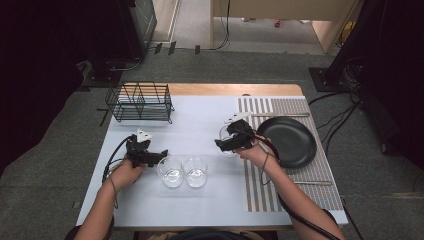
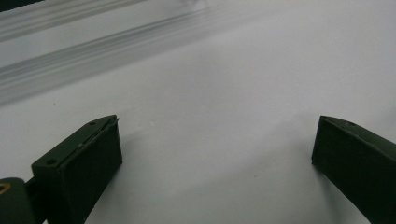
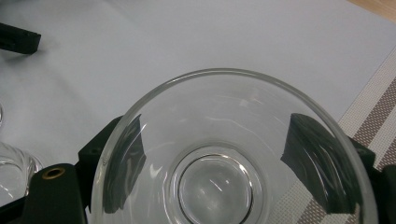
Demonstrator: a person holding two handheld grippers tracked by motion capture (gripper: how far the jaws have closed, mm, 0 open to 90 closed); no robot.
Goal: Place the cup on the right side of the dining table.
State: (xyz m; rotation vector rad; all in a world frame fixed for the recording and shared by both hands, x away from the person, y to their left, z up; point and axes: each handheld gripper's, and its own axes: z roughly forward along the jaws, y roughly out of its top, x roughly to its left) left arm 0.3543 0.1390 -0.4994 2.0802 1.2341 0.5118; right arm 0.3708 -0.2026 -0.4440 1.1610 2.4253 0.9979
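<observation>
**Three Glasses on the Counter, One in the Right Tool's Grip**

Three clear glasses are in play: two stand side by side just beyond the tips of the left tool (image 1: 161, 155), while the third glass (image 3: 233, 149) sits between the jaws of the right tool (image 1: 223, 145), which press on its wall from both sides. In the right gripper view the jaws show through the glass, one on each flank, and the rim bulges toward the camera. The left tool stands wide with nothing between its jaws, over bare white counter (image 2: 224, 93). The pair of glasses (image 1: 183, 171) lies just ahead of it, and a black wire rack (image 1: 140, 102) stands well beyond it. A dark plate (image 1: 289, 141) rests on a striped mat (image 1: 300, 107) behind the right tool.

The step in hand looks like carrying the held glass to join the pair; the next move would call for a level carry and a gentle set-down clear of the neighbours, since glass on glass could chip.

Whether the held glass touches the counter or hangs above it cannot be told. Its lower part is cut off in the right gripper view, and in the high view the tool covers most of it.
</observation>
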